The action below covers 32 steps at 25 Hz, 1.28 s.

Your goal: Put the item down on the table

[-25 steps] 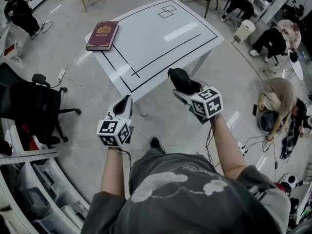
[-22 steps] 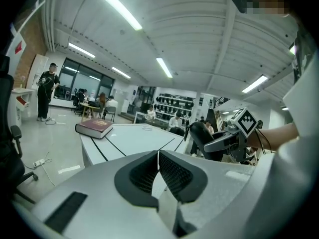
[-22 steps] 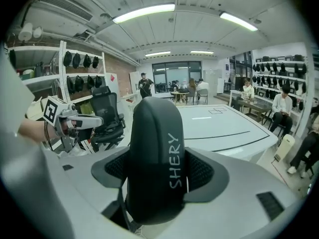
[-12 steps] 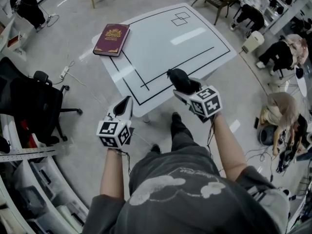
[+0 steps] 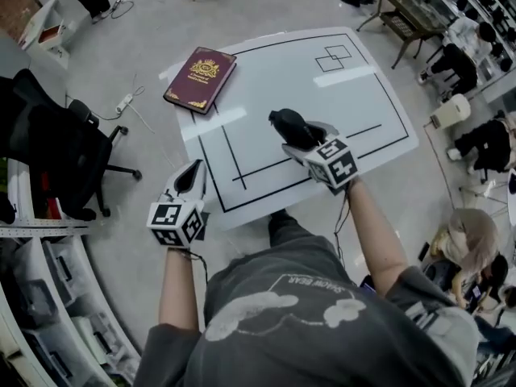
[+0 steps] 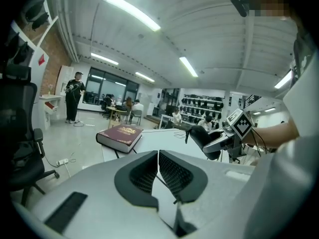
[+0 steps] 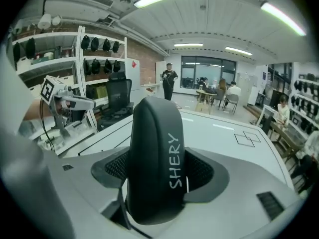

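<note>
The rounded matte-black case (image 7: pixel 154 158) lettered SHERY is not yet down: the right gripper (image 5: pixel 300 135) clamps it over the white, black-lined table (image 5: pixel 355 95), near its 6 o'clock edge. Lowering and release are left, I judge. The left gripper (image 5: pixel 192 181), at 8 o'clock, is closed and empty.

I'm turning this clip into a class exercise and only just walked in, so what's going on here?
A person holds a gripper in each hand. The right gripper grips a black case marked SHERY above the near part of the white table, not yet set down. The left gripper hangs off the table's near corner, fingers together and empty. A red book lies on the far left corner.
</note>
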Each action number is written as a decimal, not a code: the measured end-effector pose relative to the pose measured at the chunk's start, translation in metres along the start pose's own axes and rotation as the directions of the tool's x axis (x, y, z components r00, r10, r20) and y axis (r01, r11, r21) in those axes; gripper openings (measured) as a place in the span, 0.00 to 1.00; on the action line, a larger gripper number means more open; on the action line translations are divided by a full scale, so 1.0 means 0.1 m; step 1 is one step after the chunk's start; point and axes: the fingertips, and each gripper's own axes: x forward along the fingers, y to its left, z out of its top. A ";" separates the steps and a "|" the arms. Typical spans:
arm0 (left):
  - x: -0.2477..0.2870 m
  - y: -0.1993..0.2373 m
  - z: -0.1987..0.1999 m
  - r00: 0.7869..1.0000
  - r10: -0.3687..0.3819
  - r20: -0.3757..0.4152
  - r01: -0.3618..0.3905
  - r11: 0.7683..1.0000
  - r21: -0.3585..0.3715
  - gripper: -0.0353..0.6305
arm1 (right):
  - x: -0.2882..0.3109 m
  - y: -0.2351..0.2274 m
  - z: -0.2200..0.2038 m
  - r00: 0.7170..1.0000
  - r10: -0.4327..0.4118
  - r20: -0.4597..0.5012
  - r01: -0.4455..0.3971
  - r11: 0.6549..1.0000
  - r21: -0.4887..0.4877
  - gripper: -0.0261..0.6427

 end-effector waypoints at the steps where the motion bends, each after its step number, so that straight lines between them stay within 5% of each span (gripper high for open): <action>1: 0.09 0.02 0.03 1.000 0.021 -0.003 -0.021 1.000 -0.006 0.06 | 0.09 -0.10 0.01 0.999 0.020 -0.027 -0.021 0.999 -0.038 0.52; 8: 0.54 0.10 0.27 0.991 0.135 -0.012 -0.136 0.990 -0.029 0.06 | 0.72 -0.70 0.31 0.978 0.137 -0.156 -0.178 0.940 -0.292 0.52; 14: 0.78 0.27 0.40 0.974 0.227 -0.013 -0.227 0.973 -0.037 0.06 | 1.25 -0.99 0.51 0.947 0.192 -0.258 -0.299 0.819 -0.489 0.52; 25: 1.04 0.50 0.36 0.950 0.309 -0.048 -0.311 0.949 -0.051 0.06 | 2.03 -1.07 0.66 0.876 0.229 -0.424 -0.473 0.579 -0.664 0.52; 32: 1.02 0.67 0.26 0.933 0.352 -0.076 -0.357 0.932 -0.061 0.06 | 2.28 -1.04 0.65 0.850 0.230 -0.474 -0.517 0.536 -0.667 0.52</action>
